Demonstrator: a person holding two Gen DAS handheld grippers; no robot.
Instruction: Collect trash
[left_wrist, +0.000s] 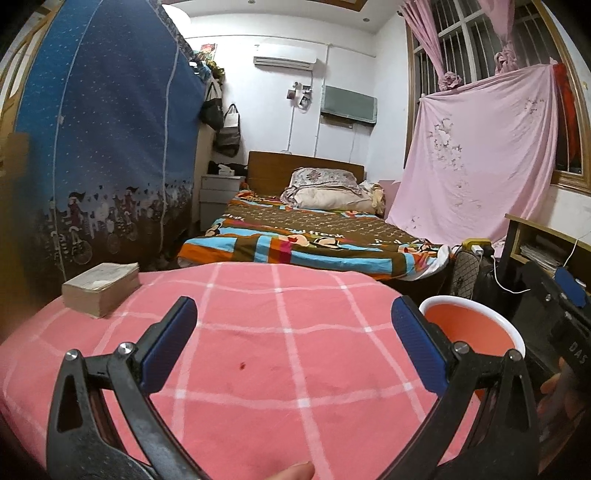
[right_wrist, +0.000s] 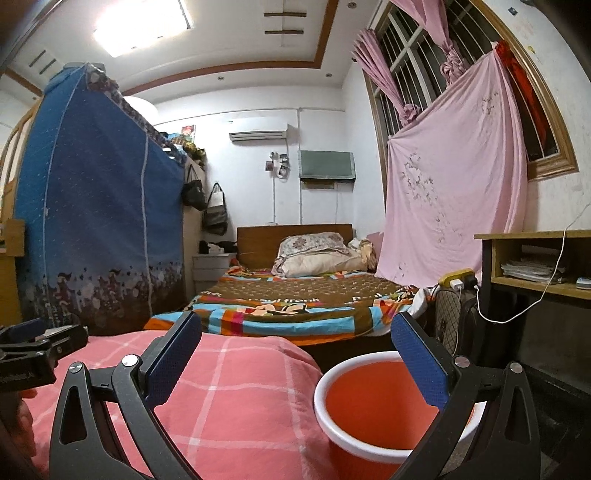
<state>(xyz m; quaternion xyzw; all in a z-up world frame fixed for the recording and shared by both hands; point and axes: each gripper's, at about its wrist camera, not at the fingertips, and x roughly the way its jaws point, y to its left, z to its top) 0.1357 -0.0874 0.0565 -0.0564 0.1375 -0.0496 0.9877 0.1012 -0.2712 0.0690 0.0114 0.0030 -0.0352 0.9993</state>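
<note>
Orange round bucket (right_wrist: 373, 410) beside checked pink cloth (left_wrist: 280, 354); left gripper (left_wrist: 293, 314) and right gripper (right_wrist: 295, 330) spread, empty.

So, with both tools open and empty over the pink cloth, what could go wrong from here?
1. No trash shows on the pink checked cloth, only a thick worn book; the left tool might grab it by mistake.
2. The red plastic bucket with a white rim sits close beside the cloth's edge; the right tool could knock it over.
</note>
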